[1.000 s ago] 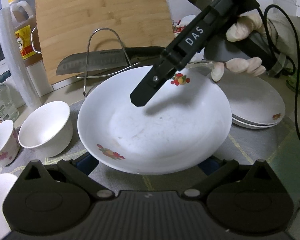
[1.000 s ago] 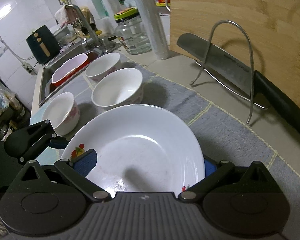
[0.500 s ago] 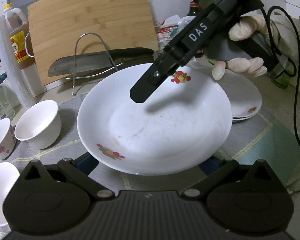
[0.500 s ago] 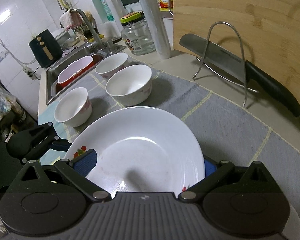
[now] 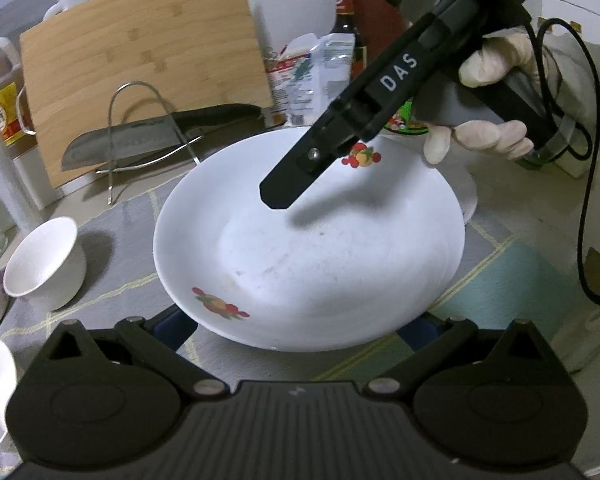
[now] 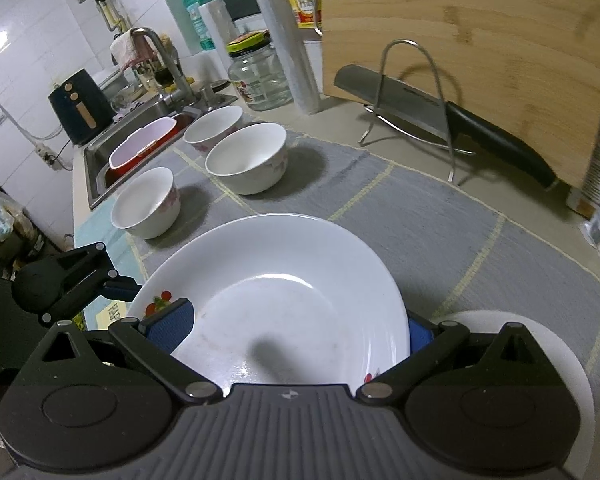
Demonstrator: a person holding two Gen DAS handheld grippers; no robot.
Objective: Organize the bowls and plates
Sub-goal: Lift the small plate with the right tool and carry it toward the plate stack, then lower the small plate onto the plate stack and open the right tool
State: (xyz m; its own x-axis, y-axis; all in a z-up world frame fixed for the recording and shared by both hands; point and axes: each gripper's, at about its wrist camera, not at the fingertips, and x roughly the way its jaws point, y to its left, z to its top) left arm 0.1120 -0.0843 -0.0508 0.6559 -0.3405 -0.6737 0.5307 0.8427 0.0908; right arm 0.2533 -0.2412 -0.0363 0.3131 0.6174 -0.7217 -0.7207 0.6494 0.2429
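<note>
A white deep plate (image 5: 312, 240) with fruit prints is held between both grippers above the grey mat; it also shows in the right wrist view (image 6: 276, 300). My left gripper (image 5: 296, 326) holds its near rim between blue pads. My right gripper (image 6: 296, 330) holds the opposite rim; its black finger (image 5: 300, 176) reaches over the plate. A stack of white plates (image 6: 556, 356) lies just right of and below the held plate. Three white bowls (image 6: 246, 164) stand on the mat to the left.
A bamboo cutting board (image 6: 472, 52) leans at the back, with a knife (image 6: 440, 116) on a wire rack. A glass jar (image 6: 260, 72), bottles and a sink (image 6: 140, 148) are at the far left. Packets and a dark bottle (image 5: 344, 32) stand behind.
Both grippers have carried the plate to the right, away from the bowls. The plate stack now lies under the plate's right side.
</note>
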